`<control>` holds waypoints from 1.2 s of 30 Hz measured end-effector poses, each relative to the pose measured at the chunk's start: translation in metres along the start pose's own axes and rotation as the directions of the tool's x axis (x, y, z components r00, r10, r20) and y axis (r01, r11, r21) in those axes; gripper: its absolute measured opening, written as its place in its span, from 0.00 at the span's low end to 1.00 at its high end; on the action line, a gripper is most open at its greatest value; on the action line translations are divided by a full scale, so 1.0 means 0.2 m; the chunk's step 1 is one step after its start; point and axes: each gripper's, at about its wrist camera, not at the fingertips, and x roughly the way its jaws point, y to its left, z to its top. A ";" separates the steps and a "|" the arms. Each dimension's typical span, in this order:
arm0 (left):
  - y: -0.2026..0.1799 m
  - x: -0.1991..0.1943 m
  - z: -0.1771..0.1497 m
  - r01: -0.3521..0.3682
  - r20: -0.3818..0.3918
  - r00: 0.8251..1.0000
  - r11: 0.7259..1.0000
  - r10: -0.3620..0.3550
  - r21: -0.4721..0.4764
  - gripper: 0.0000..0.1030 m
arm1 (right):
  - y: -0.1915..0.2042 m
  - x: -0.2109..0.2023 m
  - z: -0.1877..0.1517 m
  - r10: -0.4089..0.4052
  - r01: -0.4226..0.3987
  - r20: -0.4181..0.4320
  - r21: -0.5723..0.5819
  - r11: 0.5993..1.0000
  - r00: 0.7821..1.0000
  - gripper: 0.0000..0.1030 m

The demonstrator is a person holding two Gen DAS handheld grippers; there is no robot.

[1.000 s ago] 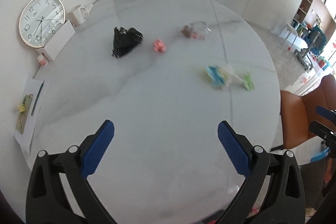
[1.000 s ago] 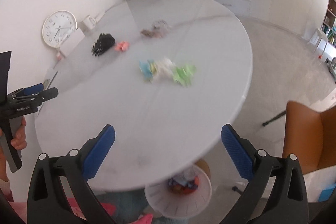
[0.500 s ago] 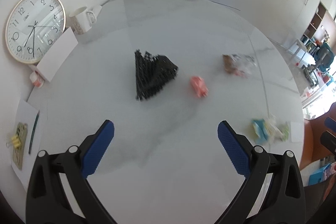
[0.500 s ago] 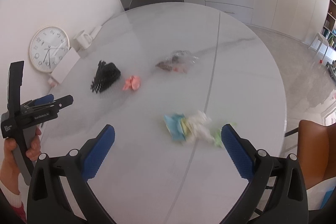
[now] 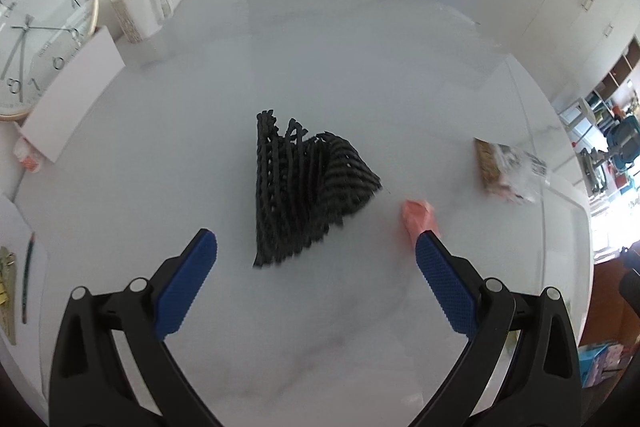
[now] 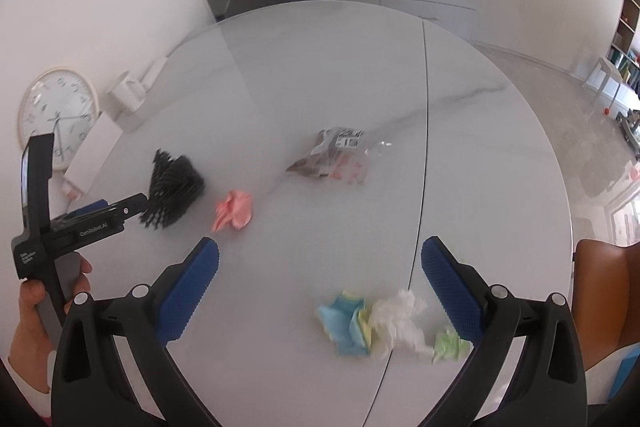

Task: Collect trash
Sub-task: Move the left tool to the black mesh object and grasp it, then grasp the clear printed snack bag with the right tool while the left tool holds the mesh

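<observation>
while the left gripper (image 5: 316,247) hangs over the round white table (image 5: 320,75) with its blue-padded jaws spread wide and nothing between them, the black mesh net (image 5: 308,191) lies on the tabletop just ahead, in line with the gap. a crumpled pink paper (image 5: 418,217) sits just right of the net, beside the right fingertip. farther right lies a clear wrapper (image 5: 506,173). the right gripper (image 6: 320,255) is likewise spread apart and holds nothing; a cluster of blue, yellow, white and green paper scraps (image 6: 390,325) lies on the table low between its fingers. a clock (image 5: 36,27), a mug (image 5: 138,11) and a white card (image 5: 74,95) stand at the table's left edge.
</observation>
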 end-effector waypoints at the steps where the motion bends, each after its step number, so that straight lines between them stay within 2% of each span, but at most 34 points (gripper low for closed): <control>1: 0.00 0.03 0.01 -0.002 -0.006 1.000 1.000 0.002 -0.003 0.93 | -0.01 0.03 0.02 -0.004 0.004 -0.002 0.006 1.000 1.000 0.98; 9: -0.03 0.31 0.14 -0.033 -0.052 0.998 0.999 0.033 -0.002 0.93 | -0.08 0.20 0.12 -0.023 0.025 -0.025 0.057 0.998 0.999 0.98; 16: -0.04 0.40 0.17 -0.037 -0.049 0.998 0.999 0.037 -0.007 0.91 | -0.10 0.34 0.18 -0.034 0.037 -0.046 0.075 0.997 0.998 0.98; 17: -0.04 0.40 0.17 -0.032 -0.041 0.999 0.999 0.032 -0.008 0.89 | -0.10 0.35 0.19 -0.033 0.037 -0.047 0.077 0.996 0.998 0.98; 22: -0.02 0.41 0.15 -0.011 -0.039 0.999 1.000 0.011 -0.002 0.60 | -0.09 0.44 0.21 -0.025 0.030 -0.063 0.087 0.996 0.998 0.98; 23: -0.02 0.40 0.14 -0.016 -0.032 0.999 1.000 0.016 0.010 0.57 | -0.08 0.46 0.22 -0.025 0.030 -0.066 0.090 0.996 0.997 0.98; 25: -0.02 0.38 0.13 -0.013 -0.028 1.000 0.999 0.014 0.035 0.43 | -0.07 0.50 0.23 -0.026 0.032 -0.068 0.093 0.995 0.997 0.98; 28: 0.00 0.37 0.13 -0.001 -0.025 1.000 0.999 0.002 0.045 0.28 | -0.06 0.55 0.24 -0.035 0.043 -0.073 0.107 0.993 0.997 0.98; 36: 0.06 0.29 0.13 0.033 0.013 0.999 0.999 -0.033 0.012 0.22 | -0.11 0.72 0.30 -0.105 0.119 -0.077 0.193 0.974 0.991 0.98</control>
